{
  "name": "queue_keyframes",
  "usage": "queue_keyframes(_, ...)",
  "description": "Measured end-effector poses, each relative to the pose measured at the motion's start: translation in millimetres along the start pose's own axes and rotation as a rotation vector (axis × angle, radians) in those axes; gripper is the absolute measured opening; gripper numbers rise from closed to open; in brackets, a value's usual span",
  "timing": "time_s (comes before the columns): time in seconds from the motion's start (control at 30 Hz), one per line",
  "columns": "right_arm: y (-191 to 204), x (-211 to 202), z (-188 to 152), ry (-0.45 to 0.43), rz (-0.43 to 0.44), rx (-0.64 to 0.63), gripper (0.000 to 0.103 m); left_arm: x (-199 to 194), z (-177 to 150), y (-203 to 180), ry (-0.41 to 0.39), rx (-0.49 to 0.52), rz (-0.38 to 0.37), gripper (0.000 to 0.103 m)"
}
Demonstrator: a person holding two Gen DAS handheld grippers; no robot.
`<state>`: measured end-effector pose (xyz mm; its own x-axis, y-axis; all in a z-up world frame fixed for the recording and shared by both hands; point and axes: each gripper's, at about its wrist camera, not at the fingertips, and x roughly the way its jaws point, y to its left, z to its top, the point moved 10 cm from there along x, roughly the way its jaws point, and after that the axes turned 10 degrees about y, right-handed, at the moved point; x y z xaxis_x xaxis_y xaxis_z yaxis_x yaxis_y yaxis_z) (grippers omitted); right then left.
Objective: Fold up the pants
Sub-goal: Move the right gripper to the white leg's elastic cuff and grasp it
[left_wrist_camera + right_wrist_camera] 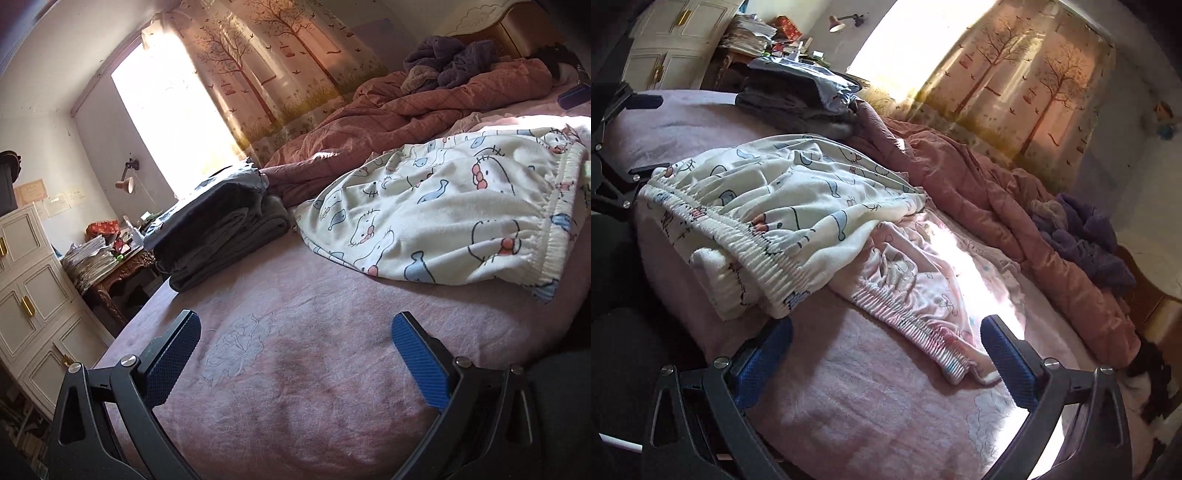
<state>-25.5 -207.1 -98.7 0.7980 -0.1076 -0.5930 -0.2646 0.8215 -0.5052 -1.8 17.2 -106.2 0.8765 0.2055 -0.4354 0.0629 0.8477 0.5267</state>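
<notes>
Left wrist view: the left tongs [295,350] hang spread and empty over the pink bed [295,369]. The white pants [443,214] lie rumpled ahead to the right, waistband nearest. A grey stack [221,232] sits at the bed's left edge.

Right wrist view: the right tongs [886,354] are spread, empty, just before the pink pants [923,295], which the white pants [783,199] seem to partly overlap. The left tongs [631,136] sit beside the white waistband.

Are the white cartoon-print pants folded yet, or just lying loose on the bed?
Loose, not neatly folded: the white cartoon-print pants lie rumpled, waistband bunched, fabric wrinkled, partly over pink patterned pants.
</notes>
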Motion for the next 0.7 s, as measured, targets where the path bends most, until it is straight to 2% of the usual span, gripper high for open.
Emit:
queue_keyframes(0.13, 8, 2, 15, -0.02, 0.005, -0.07, 0.102, 1, 6, -6, -0.011, 0.002, -0.045, 0.103)
queue_keyframes(0.37, 35, -11, 41, -0.11, 0.033, -0.207, 0.102, 7, 18, -14, -0.008, -0.01, -0.118, 0.103)
queue_keyframes(0.4, 37, -13, 44, -0.117, 0.047, -0.21, 0.102, 8, 19, -15, -0.006, -0.017, -0.129, 0.103)
queue_keyframes(0.5, 39, -9, 53, -0.1, 0.162, -0.145, 0.102, 8, 21, -16, -0.004, -0.032, -0.158, 0.103)
queue_keyframes(0.63, 42, -7, 66, -0.142, 0.19, -0.146, 0.101, 4, 23, -19, -0.023, 0.01, -0.15, 0.103)
queue_keyframes(0.67, 45, -11, 68, -0.172, 0.188, -0.163, 0.099, 2, 22, -20, -0.035, 0.051, -0.133, 0.103)
queue_keyframes(0.7, 50, -17, 70, -0.207, 0.185, -0.2, 0.09, 0, 22, -21, -0.051, 0.096, -0.11, 0.103)
